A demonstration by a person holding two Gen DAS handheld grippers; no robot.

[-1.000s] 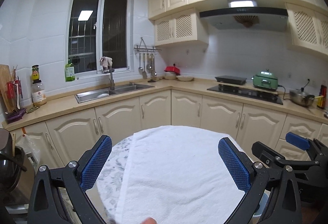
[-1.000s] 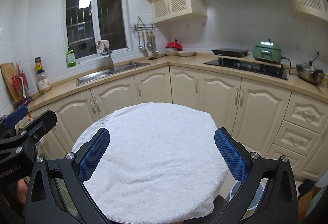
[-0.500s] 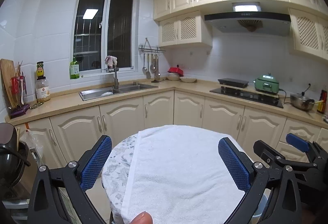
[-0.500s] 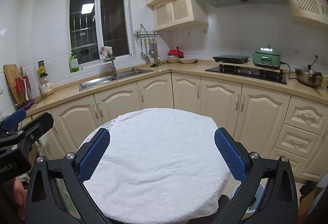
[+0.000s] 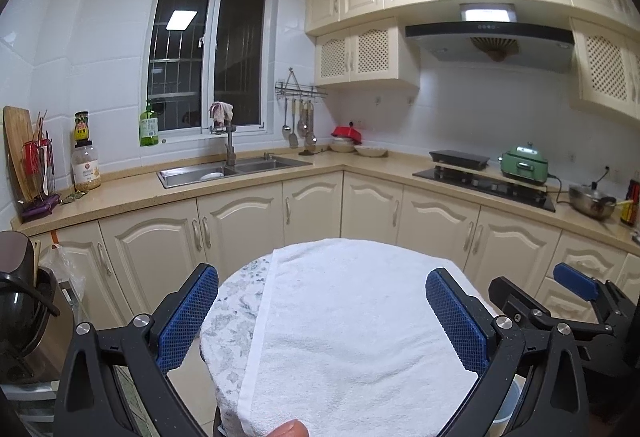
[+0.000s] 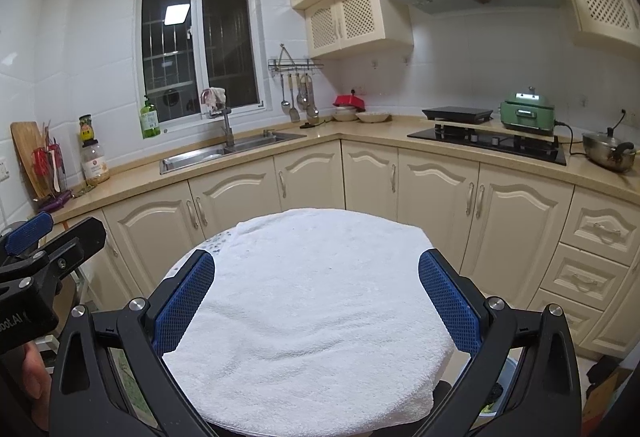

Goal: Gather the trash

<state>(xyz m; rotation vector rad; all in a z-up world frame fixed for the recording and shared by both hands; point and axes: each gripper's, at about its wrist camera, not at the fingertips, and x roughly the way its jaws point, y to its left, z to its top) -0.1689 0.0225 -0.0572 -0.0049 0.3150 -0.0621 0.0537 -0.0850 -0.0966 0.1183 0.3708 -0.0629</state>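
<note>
Basically both grippers empty, jaws spread wide. Left gripper (image 5: 320, 317) and right gripper (image 6: 316, 307) hover side by side over a round table (image 5: 228, 317) covered by a white towel (image 6: 312, 317). No trash visible on the towel in either view, so no long axis to give.

Only likely trash-related thing: a pale blue bin (image 6: 496, 385), low on the floor to the right of the table, mostly hidden behind the right gripper's finger; something dark and greenish seems to lie inside, too small to tell. It sits below and right of the right gripper, so the right hand is nearer. A thin plastic bag (image 5: 60, 265) hangs off the cabinet at far left, nearer the left gripper; contents unclear.

Judgement: task at its start, target not yet picked out; next move probably a turn or drop toward the floor on the right.

Writing: partial white letters "oot.AI" on the left gripper's body in the right view. Bottle and jar labels by the window unreadable.
</note>
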